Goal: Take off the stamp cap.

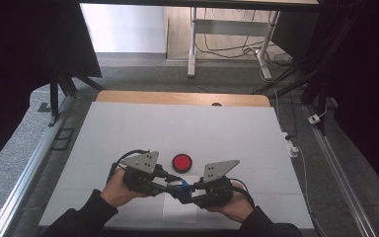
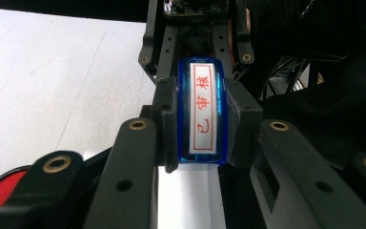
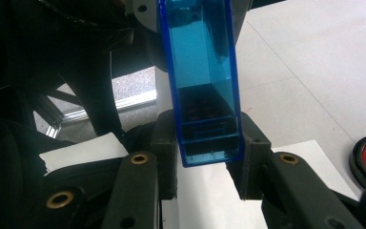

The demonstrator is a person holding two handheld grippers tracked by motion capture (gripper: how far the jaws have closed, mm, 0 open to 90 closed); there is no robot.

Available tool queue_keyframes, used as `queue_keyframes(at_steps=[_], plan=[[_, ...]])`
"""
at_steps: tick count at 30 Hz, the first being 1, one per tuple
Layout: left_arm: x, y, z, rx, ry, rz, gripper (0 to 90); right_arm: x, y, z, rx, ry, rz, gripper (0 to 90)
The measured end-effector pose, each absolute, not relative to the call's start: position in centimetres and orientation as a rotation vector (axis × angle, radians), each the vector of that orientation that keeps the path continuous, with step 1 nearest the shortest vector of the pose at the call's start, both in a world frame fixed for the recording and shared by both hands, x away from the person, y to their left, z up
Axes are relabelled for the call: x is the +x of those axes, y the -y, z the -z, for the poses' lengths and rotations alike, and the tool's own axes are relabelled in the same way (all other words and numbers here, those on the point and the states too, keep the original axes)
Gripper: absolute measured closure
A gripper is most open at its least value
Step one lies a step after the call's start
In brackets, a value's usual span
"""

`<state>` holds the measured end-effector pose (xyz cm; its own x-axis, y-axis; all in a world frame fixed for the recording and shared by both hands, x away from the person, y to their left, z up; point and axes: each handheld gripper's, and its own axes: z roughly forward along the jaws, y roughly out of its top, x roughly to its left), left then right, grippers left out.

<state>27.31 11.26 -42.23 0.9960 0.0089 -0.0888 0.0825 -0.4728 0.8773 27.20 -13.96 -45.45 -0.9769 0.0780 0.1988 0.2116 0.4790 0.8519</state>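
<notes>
Near the bench's (image 1: 128, 128) front edge, above a sheet of paper (image 1: 180, 210), both grippers held one blue stamp (image 1: 178, 184) between them. The left gripper's (image 2: 202, 129) fingers (image 2: 166, 125) were clamped on its printed end; the right gripper's (image 3: 208, 148) fingers (image 3: 164, 143) were closed on the opposite end. Farther in, towards the bench's middle, lay a red ink pad (image 1: 182, 162).

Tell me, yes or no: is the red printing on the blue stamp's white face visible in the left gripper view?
Yes, the blue stamp shows red characters inside a red frame there.
</notes>
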Motion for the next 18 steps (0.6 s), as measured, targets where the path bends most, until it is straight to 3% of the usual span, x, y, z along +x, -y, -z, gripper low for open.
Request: queue_keyframes(at_steps=[18], plan=[[27.14, -11.57, 42.11, 2.019, -0.017, 0.062, 70.2, 26.88, 14.07, 44.96, -0.197, 2.606, 1.561, 68.9]])
